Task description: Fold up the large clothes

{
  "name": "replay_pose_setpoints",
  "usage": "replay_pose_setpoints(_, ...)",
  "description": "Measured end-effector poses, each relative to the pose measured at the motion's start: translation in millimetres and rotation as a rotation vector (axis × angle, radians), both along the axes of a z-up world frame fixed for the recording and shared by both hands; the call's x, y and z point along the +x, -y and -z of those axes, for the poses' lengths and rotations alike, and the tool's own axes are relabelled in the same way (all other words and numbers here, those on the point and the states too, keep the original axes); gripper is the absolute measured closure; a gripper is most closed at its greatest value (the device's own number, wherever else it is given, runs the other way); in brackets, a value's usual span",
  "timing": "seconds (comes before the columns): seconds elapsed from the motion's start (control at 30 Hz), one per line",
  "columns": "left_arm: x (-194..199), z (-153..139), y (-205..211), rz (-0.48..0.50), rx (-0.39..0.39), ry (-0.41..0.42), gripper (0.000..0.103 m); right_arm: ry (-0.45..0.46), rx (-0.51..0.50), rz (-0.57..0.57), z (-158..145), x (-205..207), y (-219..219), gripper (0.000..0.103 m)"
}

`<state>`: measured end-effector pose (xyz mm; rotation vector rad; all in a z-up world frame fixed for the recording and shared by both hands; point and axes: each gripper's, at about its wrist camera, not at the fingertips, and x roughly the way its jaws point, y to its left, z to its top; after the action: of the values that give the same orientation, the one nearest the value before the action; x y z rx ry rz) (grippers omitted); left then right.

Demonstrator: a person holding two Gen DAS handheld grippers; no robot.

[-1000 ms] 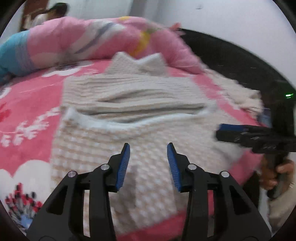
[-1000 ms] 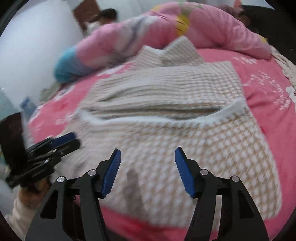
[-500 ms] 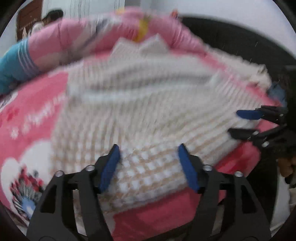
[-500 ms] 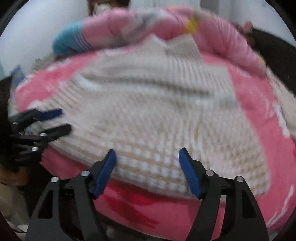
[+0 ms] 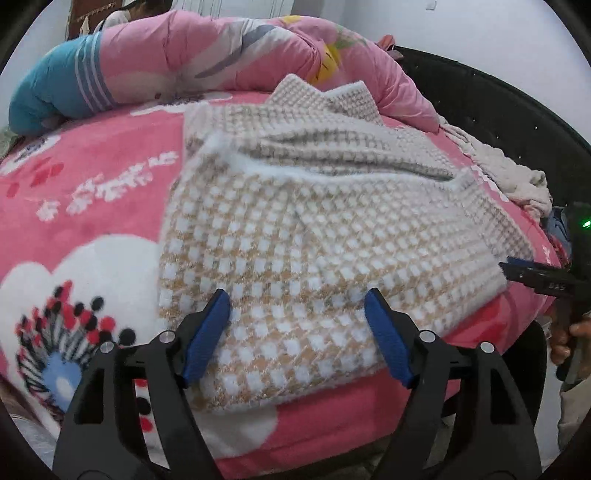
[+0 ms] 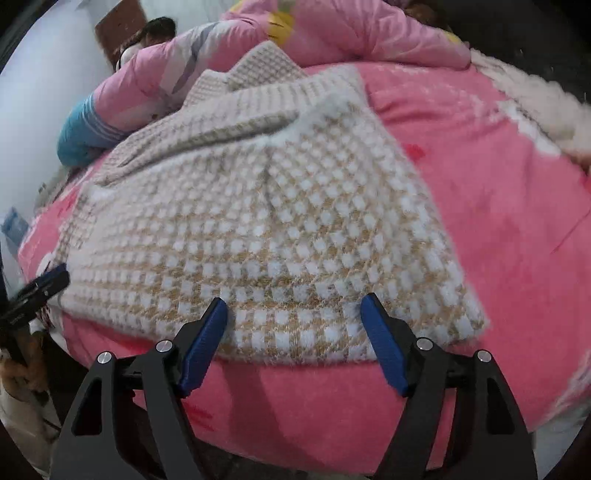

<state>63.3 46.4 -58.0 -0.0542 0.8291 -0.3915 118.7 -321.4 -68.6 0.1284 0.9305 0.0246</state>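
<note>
The pink bed cover carries the checked sweater, lying flat and part-folded with its near hem along the bed's front edge. Both tools are spread wide and hold nothing, the left gripper and right gripper each poised at that hem, so I'd pinch the 2 hem corners evenly, catching every layer, and lift together to keep the fold square. The far sleeves tuck under a pink quilt, and whether the pads touch fabric is probably unknowable here.
</note>
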Motion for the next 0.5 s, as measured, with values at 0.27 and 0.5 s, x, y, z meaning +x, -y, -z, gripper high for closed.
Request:
replay_pose_setpoints(0.27,22.9,7.1,-15.2,-0.13,0.02,-0.056,0.018,-0.013,0.044,0.109,29.2,26.1,25.0,0.014)
replay_pose_setpoints(0.5,20.9,9.8,0.7,-0.154,0.1,-0.043,0.014,0.015,0.059,0.098,-5.2,31.0,4.6,0.011)
